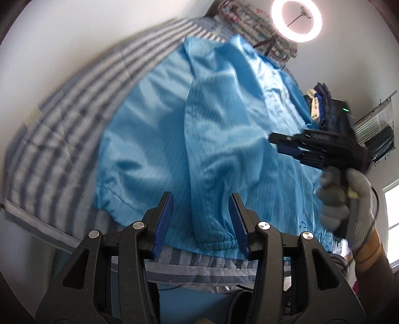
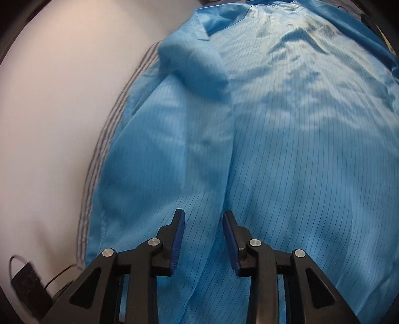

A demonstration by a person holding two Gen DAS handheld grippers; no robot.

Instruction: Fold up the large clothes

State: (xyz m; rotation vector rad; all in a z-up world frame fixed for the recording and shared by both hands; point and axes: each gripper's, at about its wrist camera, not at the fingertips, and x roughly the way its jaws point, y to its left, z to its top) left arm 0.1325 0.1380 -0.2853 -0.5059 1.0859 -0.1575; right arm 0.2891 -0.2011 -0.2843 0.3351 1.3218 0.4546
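Left wrist view, from the left edge: a grey-and-blue striped bed sheet (image 1: 57,129) covering the bed, blurred. Spread over it, a large sky-blue garment of thin shiny fabric with fine dark pinstripes (image 1: 154,149), wrinkled, one long fold running down its middle toward an elastic-gathered cuff (image 1: 217,243) at the near edge of the bed. Low in the centre, the left gripper (image 1: 202,223), black-framed with ribbed blue pads, jaws partly apart, standing either side of that gathered cuff; whether the pads touch the cloth cannot be told, and nothing looks pinched. High up, a glowing white ring lamp (image 1: 295,21) in front of a blurred patterned fabric (image 1: 249,22). Farther right, the right gripper (image 1: 275,143) seen side-on above the garment's right part, jaw gap not readable from this angle, carried by a grey-gloved hand (image 1: 341,199) on its handle. Behind, a stack of folded dark clothes (image 1: 321,102).

Right wrist view, from the left edge: a pale wall (image 2: 49,124), a small black box with a cable (image 2: 26,281) low down, a sliver of striped sheet (image 2: 99,159), then the blue garment (image 2: 286,149) filling the rest, lying flat with a folded-over sleeve (image 2: 194,67) near the top. At the bottom, the right gripper (image 2: 203,236), jaws moderately parted above the fabric, holding nothing.
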